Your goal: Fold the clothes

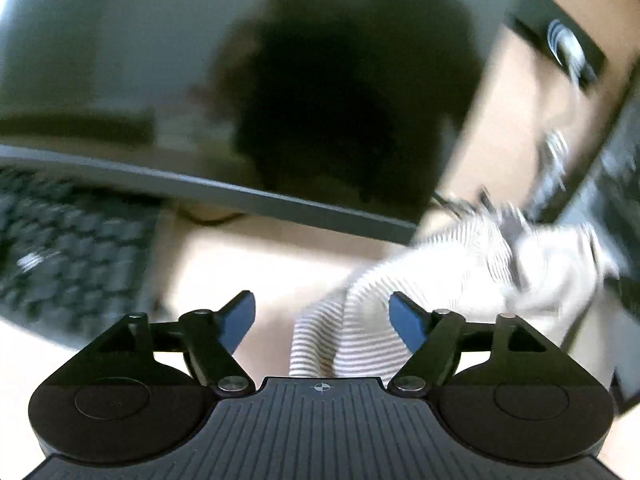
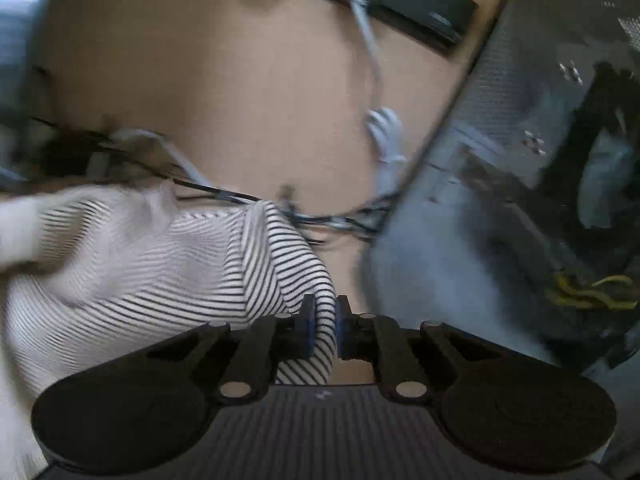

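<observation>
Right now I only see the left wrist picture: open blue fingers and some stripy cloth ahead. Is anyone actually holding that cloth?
Observer: Yes. The right gripper is shut on a fold of the striped garment.
Operator: What is beside that gripper?
Observer: A dark computer case stands just to its right, close to the pinched fold.
Operator: Anything behind the cloth?
Observer: A tangle of black and white cables lies on the tan desk, running past the garment's far edge.
</observation>
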Action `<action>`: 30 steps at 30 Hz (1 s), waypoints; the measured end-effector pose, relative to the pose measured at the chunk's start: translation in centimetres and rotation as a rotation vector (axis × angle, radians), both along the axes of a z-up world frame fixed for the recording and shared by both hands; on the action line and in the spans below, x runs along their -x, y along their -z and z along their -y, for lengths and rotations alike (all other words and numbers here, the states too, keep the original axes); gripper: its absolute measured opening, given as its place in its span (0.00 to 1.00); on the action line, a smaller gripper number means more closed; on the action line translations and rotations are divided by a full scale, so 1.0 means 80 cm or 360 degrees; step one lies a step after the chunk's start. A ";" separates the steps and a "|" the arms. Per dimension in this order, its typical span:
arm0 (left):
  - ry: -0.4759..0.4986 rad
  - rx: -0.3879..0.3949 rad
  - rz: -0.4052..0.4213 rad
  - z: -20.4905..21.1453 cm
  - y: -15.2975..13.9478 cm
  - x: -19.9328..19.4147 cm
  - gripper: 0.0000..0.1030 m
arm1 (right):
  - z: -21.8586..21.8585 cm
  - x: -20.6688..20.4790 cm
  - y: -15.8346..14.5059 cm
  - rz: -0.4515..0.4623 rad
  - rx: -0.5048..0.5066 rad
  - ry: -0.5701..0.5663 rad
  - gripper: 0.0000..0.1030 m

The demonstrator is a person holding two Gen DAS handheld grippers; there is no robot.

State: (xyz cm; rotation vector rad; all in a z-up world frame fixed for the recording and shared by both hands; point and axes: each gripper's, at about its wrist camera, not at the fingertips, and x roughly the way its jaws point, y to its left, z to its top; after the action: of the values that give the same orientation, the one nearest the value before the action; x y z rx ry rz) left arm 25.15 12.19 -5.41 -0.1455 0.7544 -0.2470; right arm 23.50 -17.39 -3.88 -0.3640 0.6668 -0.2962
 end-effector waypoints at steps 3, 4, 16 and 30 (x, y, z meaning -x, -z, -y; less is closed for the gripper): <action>0.0106 -0.0158 0.0021 0.040 0.017 -0.013 0.83 | -0.004 -0.010 0.022 0.0033 0.0376 0.0056 0.14; 0.0120 -0.0182 0.0015 0.049 0.023 -0.020 0.83 | -0.003 -0.008 0.023 0.0044 0.0413 0.0065 0.17; 0.0141 -0.0343 0.0042 0.101 0.050 -0.033 0.46 | -0.062 0.043 0.087 -0.0476 -0.0736 -0.0649 0.29; -0.0516 -0.0207 -0.0044 -0.121 0.011 0.026 0.27 | -0.099 0.113 0.077 -0.0653 -0.0700 -0.0988 0.28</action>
State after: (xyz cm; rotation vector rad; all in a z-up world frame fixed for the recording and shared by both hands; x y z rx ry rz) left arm 23.08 21.90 -6.32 -0.1459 0.7599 0.1122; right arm 14.49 -9.47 -10.07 -0.1919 0.9571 0.5259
